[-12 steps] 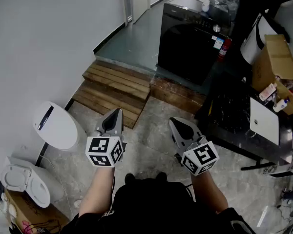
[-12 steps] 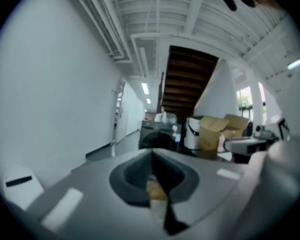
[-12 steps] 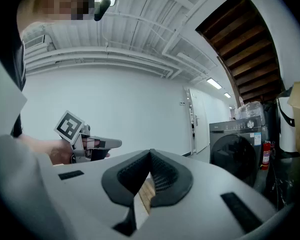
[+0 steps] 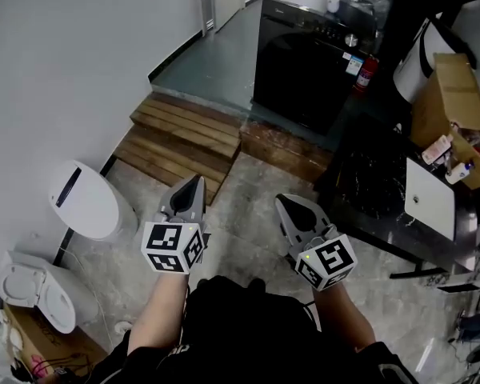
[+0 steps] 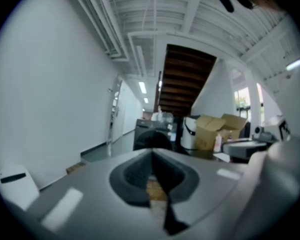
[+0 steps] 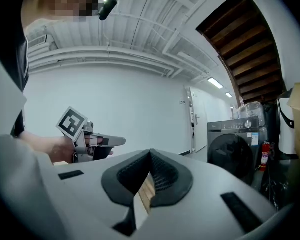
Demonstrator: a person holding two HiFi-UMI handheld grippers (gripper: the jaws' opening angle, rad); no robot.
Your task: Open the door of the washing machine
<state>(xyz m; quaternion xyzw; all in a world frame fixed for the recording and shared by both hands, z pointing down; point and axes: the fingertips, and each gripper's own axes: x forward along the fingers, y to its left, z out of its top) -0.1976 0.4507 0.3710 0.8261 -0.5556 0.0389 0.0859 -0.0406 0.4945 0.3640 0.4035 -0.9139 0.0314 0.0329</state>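
Facing the closed washing machine (image 4: 300, 70), its sticker (image 4: 354, 65) unreadable, left gripper (image 4: 194, 182) and right gripper (image 4: 282, 202) are pressed together.

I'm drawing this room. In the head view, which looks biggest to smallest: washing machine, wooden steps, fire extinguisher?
1. washing machine, though it is farthest away
2. wooden steps, a bit smaller
3. fire extinguisher, by far the smallest

The head camera looked steeply down and forward. Each gripper camera sat low, facing about level along its jaws. All three seemingly shared the washer (image 4: 304, 70), far off.
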